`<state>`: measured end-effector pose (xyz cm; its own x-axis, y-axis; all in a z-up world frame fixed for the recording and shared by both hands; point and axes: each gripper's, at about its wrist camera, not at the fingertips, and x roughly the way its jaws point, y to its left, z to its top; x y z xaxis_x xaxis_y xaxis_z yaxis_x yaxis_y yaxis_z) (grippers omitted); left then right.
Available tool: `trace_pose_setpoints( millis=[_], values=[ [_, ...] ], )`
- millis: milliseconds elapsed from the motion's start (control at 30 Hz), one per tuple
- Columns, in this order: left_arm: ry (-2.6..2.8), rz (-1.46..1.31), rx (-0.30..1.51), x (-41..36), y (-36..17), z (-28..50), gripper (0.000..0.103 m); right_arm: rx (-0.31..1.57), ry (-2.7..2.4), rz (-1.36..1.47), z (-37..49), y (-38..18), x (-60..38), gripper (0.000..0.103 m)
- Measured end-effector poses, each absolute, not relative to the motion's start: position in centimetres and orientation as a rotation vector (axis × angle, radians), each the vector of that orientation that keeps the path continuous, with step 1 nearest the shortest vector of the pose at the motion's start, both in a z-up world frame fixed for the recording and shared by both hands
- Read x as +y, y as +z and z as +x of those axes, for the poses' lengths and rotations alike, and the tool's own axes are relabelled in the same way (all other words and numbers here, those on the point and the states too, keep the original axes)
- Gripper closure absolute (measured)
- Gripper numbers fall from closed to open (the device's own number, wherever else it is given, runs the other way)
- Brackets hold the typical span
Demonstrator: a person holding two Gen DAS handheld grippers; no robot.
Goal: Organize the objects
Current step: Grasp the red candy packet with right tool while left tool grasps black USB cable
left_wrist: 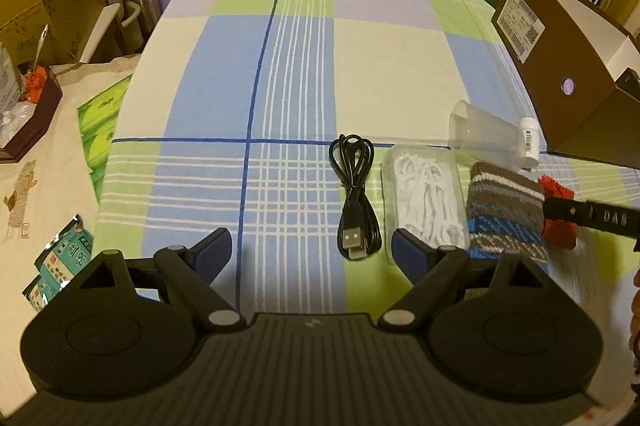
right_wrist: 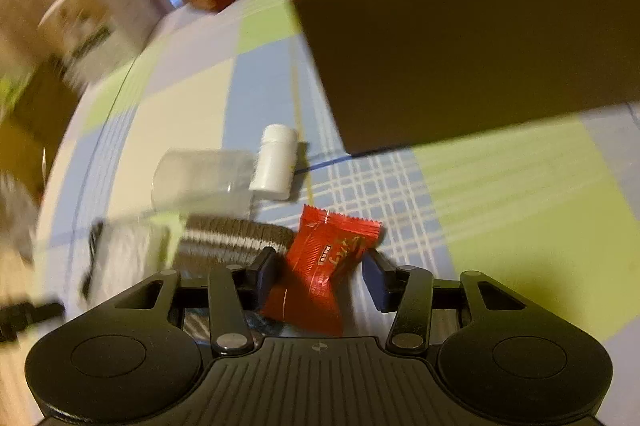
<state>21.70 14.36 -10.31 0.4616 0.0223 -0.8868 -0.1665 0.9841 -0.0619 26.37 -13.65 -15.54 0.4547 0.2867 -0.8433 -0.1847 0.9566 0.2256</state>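
The red candy wrapper lay on the checked desk between the right gripper's jaws, which stood released around it; contact could not be told. At its 9 o'clock lay the striped knit roll, at 11 o'clock the white bottle touching the clear cup. The left gripper, jaws released, hovered near the black USB cable.
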Motion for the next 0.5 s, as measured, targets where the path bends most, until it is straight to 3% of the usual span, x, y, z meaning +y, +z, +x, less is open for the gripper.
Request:
trace_pose_setpoints(
  millis=[233, 433, 500],
  values=[
    [0.067, -0.11, 1.084, 14.4, -11.7, 23.7, 0.02, 1.044, 0.337, -0.081, 26.6, -15.9, -14.9, 0.058],
    [0.031, -0.097, 1.104, 14.7, -13.3, 25.9, 0.035, 1.056, 0.289, -0.032, 27.0, -15.7, -16.8, 0.053],
    [0.014, -0.086, 1.111, 14.6, -13.7, 26.4, 0.044, 1.058, 0.282, -0.012, 26.9, -15.7, -17.2, 0.049]
  ],
)
